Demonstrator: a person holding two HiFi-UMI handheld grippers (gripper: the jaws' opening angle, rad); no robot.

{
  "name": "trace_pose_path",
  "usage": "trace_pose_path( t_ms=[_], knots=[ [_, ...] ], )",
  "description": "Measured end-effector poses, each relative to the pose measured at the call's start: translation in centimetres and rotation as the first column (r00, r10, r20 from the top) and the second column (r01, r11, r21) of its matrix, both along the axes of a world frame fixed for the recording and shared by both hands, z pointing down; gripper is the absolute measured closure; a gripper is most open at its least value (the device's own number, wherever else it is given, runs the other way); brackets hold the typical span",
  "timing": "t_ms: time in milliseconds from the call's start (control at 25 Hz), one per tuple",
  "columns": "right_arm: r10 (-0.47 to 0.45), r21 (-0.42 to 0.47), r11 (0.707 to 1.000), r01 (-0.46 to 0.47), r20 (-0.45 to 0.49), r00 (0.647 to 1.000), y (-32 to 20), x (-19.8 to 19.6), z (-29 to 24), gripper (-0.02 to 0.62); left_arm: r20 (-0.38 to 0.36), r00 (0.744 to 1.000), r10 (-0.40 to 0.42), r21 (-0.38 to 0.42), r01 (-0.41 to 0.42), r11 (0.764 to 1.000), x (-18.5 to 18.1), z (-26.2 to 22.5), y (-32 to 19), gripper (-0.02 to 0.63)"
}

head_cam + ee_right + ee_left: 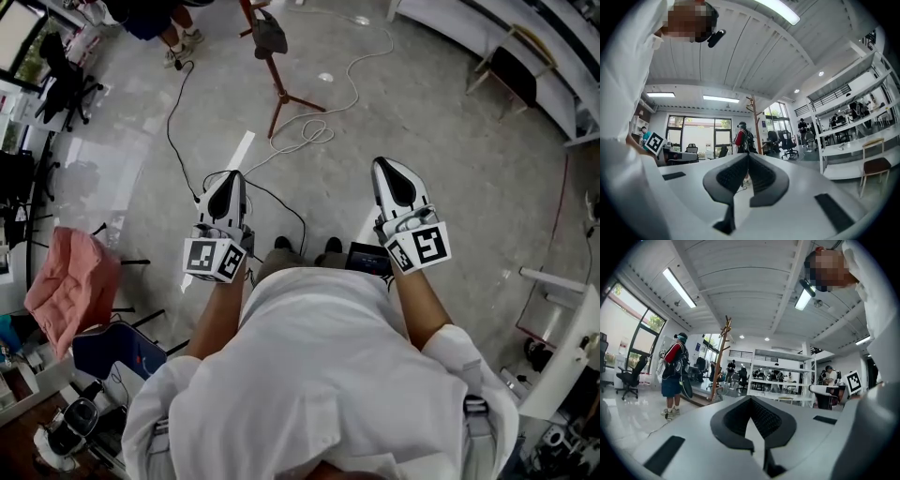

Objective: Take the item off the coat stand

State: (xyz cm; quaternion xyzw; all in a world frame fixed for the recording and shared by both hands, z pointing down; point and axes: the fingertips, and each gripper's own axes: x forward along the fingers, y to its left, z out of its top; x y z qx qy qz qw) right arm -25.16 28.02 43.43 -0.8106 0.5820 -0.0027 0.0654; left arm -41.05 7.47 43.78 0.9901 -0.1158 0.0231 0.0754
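While the person stood on the grey floor (450,141), both tools were held out at waist height. The left gripper (228,180) had its jaws pressed together on nothing, and the right gripper (388,169) was likewise closed and empty. Far ahead, well apart from both, the wooden coat stand (278,89) carried a dark item (269,36) on its pole. Another person (674,373) stood just left of it. A pink cloth (70,286) lay heaped at the near left.

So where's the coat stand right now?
The coat stand is top centre in the head view, a dark item hanging on it, a person's legs just to its left.
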Motion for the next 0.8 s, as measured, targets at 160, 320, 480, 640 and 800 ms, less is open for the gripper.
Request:
trace_pose_path(
  t_ms=[160,320,480,640,800],
  knots=[
    [0.002,-0.02,1.0,-0.001,0.031,1.0,1.3,1.0,1.3,0.571,0.015,0.998,0.055,-0.025,-0.054,0.998,1.3,0.8,2.1,0.601],
    [0.007,-0.047,0.999,-0.004,0.073,0.997,1.6,1.9,3.3,0.571,0.052,0.981,0.185,0.006,-0.186,0.983,3.0,2.1,4.4,0.6],
    [-0.001,-0.07,0.998,0.009,0.11,0.994,0.1,3.4,5.2,0.571,0.0,0.973,0.233,-0.05,-0.232,0.971,5.4,2.6,3.7,0.6],
    [-0.022,-0.093,0.995,0.029,0.079,0.997,-2.1,5.6,4.6,0.57,-0.023,0.979,0.201,-0.077,-0.202,0.976,8.2,3.1,1.4,0.601],
    [-0.026,-0.107,0.994,0.03,0.038,0.999,-4.2,8.4,3.1,0.571,-0.043,0.984,0.173,-0.102,-0.177,0.979,11.5,3.6,-1.6,0.601]
  ],
)
